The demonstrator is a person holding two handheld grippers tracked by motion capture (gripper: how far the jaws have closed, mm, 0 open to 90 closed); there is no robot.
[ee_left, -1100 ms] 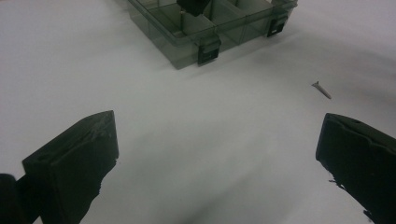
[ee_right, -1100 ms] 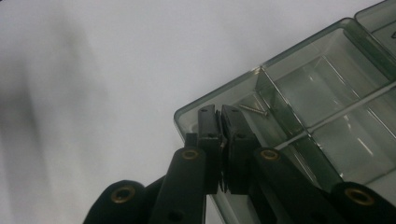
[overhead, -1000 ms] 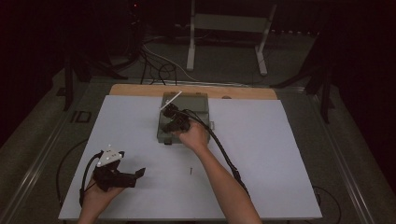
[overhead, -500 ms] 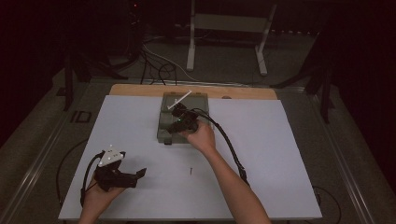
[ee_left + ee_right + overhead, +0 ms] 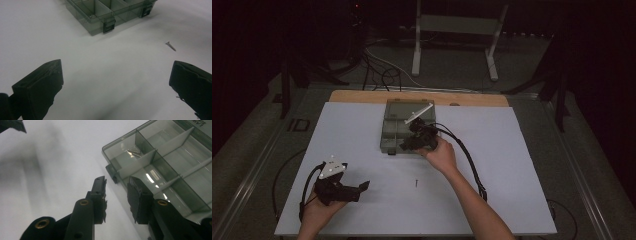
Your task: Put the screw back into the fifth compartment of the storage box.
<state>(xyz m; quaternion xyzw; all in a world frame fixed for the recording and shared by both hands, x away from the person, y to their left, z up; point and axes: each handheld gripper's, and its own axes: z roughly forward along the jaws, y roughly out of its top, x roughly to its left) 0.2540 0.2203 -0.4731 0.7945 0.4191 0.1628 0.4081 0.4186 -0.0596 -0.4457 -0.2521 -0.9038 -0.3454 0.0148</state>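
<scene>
My right gripper point(image 5: 408, 145) hangs over the near edge of the smoky, see-through compartment box point(image 5: 393, 131), its tips just above the rim by one of the dark latches point(image 5: 111, 173). Its jaws have just been opening and now stand a narrow gap apart, with nothing between them; through that gap I see the white table cover point(image 5: 50, 170) and the box's front wall. Just past my right jaws, in the corner compartment, lie a few small screws point(image 5: 134, 151); the compartments beside it look bare, with glare on their floors. The lid stands open on the far side of the box, and my right gripper's white top plate point(image 5: 418, 113) juts out over it. My left gripper point(image 5: 362, 188) rests low on the cover, well apart from the box and nearer me, jaws wide with nothing between them. Ahead of my left jaws and off toward the right one, a single loose screw point(image 5: 170, 46) lies on the cover, short of the box; it sits between my two hands, nearer my right forearm point(image 5: 472, 200).
</scene>
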